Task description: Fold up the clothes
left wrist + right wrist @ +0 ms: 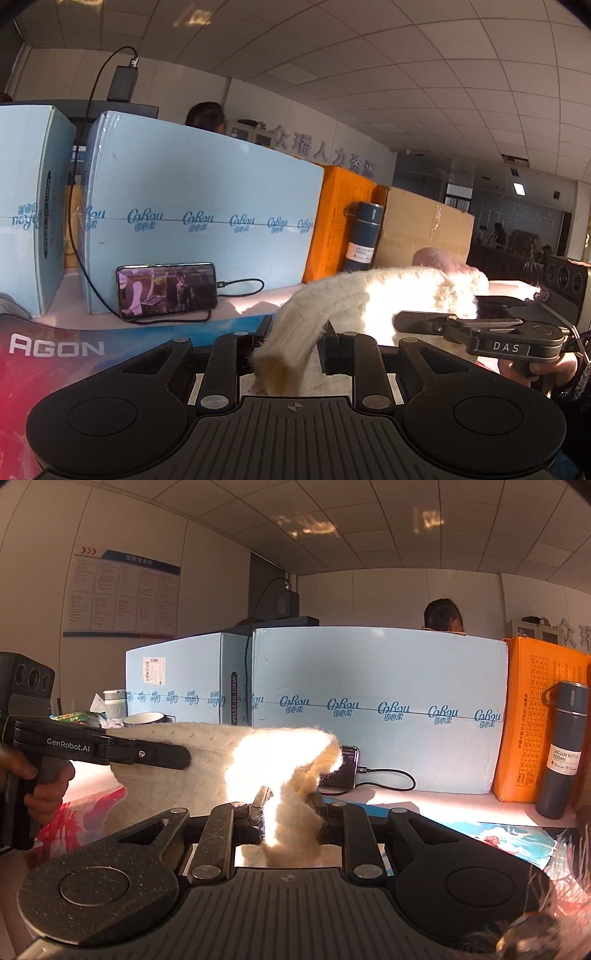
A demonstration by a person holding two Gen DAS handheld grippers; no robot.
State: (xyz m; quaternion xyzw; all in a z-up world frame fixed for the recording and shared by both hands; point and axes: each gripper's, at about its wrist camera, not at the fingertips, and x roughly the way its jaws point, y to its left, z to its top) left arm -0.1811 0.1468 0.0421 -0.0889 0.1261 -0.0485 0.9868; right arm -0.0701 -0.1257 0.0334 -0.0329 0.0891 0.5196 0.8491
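The left gripper (295,343) pinches a fold of the cream knitted garment (373,295), which stretches rightward to the right gripper (413,317) (its fingertips lie against the knit). Behind the garment stands a dark vacuum bottle (362,236); left of the garment, a phone (166,290) leans on a blue box (199,218).

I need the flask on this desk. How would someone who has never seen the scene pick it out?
Find the long pale blue box standing across the back of the desk, then the orange box at its right end. The flask stands upright on the desk against that orange box: a tall dark grey-blue cylinder with a white label, the only slim round thing among flat-sided boxes.
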